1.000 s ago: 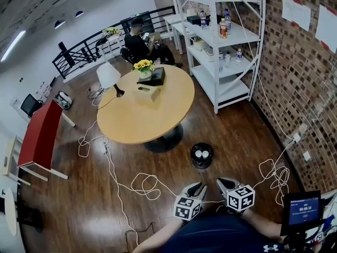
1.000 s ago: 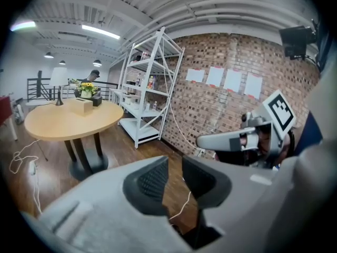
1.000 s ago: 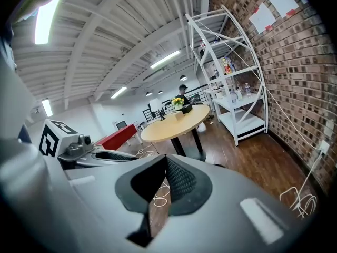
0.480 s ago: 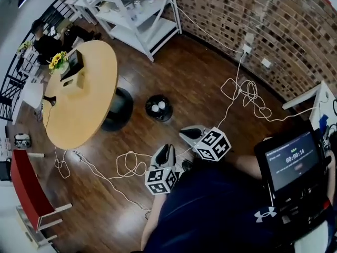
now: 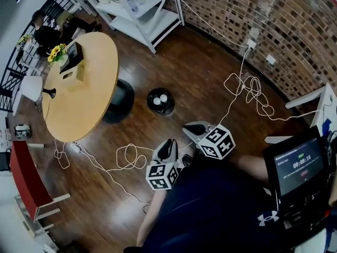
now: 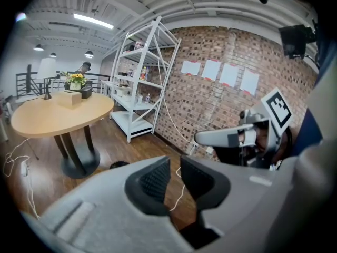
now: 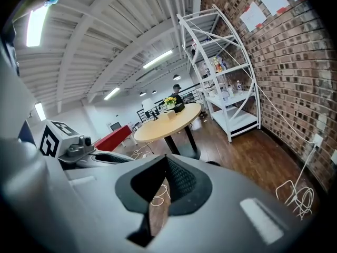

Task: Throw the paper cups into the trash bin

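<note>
A round black trash bin (image 5: 160,101) stands on the wooden floor beside the table's foot. Two white paper cups (image 5: 157,101) lie inside it. My left gripper (image 5: 168,144) hangs near my body, below the bin and apart from it. Its jaws are closing, a narrow gap is left, and nothing is between them (image 6: 174,165). My right gripper (image 5: 190,127) is to its right, shut and empty (image 7: 167,161). The bin shows as a small dark shape (image 6: 120,164) low on the floor in the left gripper view.
A round wooden table (image 5: 79,96) with a flower box stands left of the bin. A white shelf unit (image 5: 142,12) lines the brick wall (image 5: 253,15). White cables (image 5: 129,157) loop across the floor. A screen (image 5: 297,165) is at my right, a red chair (image 5: 23,175) far left.
The head view has swung round, so the table and bin now lie to the upper left instead of straight ahead. Both grippers stay close to my body, empty.
</note>
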`<state>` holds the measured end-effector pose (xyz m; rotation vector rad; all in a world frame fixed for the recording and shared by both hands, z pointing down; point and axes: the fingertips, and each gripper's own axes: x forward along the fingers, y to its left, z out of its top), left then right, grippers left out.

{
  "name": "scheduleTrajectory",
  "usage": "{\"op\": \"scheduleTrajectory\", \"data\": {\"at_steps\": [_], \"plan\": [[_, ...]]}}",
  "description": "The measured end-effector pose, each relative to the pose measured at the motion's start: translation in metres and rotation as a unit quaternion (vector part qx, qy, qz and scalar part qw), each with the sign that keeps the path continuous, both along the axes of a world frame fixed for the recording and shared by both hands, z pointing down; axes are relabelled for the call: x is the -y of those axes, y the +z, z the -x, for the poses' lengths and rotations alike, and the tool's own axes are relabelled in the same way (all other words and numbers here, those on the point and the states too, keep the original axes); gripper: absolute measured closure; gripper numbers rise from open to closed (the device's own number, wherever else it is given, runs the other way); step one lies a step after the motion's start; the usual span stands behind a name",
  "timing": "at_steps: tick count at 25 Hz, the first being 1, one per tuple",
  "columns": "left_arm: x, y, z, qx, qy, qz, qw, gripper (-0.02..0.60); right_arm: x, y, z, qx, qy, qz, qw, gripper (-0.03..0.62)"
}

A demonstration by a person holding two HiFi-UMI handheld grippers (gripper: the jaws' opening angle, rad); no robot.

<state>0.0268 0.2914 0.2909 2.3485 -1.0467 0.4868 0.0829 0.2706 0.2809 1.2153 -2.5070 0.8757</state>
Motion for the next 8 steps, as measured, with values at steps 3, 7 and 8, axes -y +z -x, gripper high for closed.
{"op": "scheduleTrajectory", "data": {"at_steps": [3, 7, 8], "plan": [[0.007, 0.000, -0.006, -0.001, 0.013, 0.002, 0.9999, 0.519, 0.005, -0.001, -0.005, 0.004, 0.011, -0.004, 1.000, 0.584], [0.032, -0.010, -0.001, -0.005, 0.030, -0.010, 0.9995, 0.520, 0.024, -0.007, 0.001, 0.004, 0.031, -0.014, 0.999, 0.585], [0.037, -0.012, 0.002, -0.005, 0.034, -0.012, 0.9993, 0.520, 0.028, -0.007, 0.004, 0.004, 0.036, -0.015, 0.999, 0.585]]}}
